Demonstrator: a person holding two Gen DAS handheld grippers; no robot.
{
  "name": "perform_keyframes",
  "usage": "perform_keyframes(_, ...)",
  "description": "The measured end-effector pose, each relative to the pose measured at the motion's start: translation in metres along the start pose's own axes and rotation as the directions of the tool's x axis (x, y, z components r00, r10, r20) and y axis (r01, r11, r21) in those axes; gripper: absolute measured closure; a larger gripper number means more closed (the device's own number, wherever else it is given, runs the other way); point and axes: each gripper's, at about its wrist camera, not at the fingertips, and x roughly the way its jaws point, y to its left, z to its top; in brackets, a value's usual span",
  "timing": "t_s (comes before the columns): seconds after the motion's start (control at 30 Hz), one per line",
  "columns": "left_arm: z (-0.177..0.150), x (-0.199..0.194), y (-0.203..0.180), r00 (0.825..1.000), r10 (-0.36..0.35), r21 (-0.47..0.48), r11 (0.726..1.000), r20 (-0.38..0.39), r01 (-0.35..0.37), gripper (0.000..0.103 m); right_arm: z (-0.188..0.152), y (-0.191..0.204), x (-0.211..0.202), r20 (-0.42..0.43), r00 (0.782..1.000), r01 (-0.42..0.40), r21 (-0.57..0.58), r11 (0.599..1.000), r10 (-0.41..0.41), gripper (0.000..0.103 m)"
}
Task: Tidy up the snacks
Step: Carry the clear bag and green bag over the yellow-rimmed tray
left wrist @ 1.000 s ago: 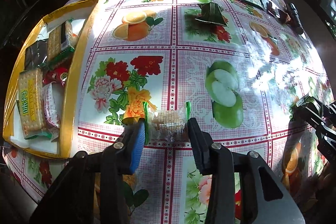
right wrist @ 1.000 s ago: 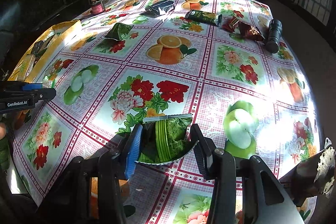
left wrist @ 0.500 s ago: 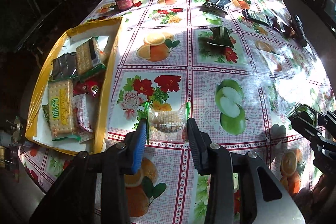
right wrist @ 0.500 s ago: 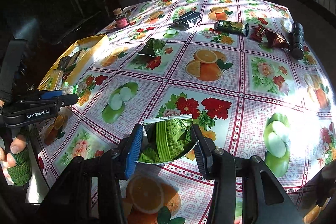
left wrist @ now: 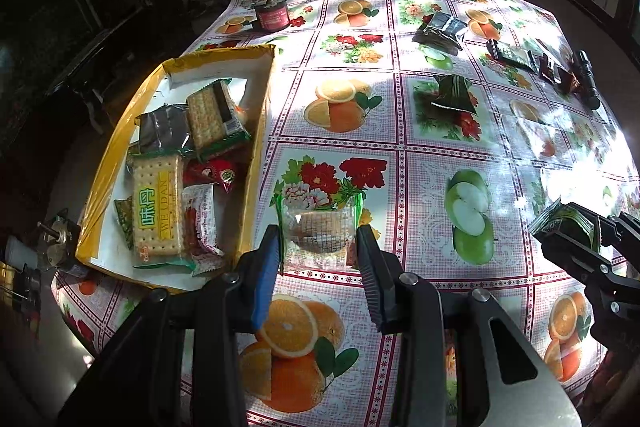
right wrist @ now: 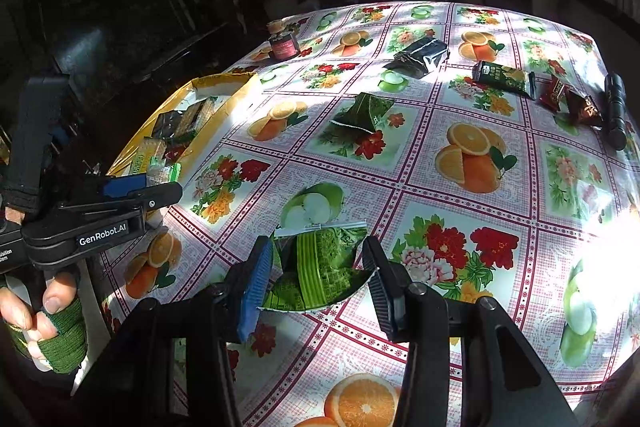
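Note:
My left gripper (left wrist: 318,247) is shut on a clear cracker packet with green ends (left wrist: 318,227), held above the table just right of the yellow box (left wrist: 256,155). The box holds several snack packs, among them a WEIDAN cracker pack (left wrist: 158,203). My right gripper (right wrist: 316,267) is shut on a green snack packet (right wrist: 320,263) above the table's near part; it also shows at the right edge of the left wrist view (left wrist: 568,223). The left gripper shows in the right wrist view (right wrist: 160,183) next to the box (right wrist: 208,131).
On the fruit-print tablecloth (right wrist: 460,155) lie a green triangular packet (right wrist: 366,115), a dark foil pack (right wrist: 420,57), a dark green bar (right wrist: 502,77), two red-brown candies (right wrist: 568,101) and a black flashlight (right wrist: 614,111). A red jar (right wrist: 283,45) stands at the far left.
Both grippers have risen and pulled back with their packets. The left has shifted so the yellow box is nearer and fuller in view; the right has swung left toward the box side.

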Motion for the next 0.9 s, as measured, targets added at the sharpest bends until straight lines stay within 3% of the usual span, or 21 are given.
perform_keyframes(0.9,0.003,0.002,0.064,1.0,0.019,-0.129,0.992,0.015,-0.017,0.063,0.023,0.053,0.039,-0.057,0.996,-0.075,-0.095,0.993,0.069,0.058)
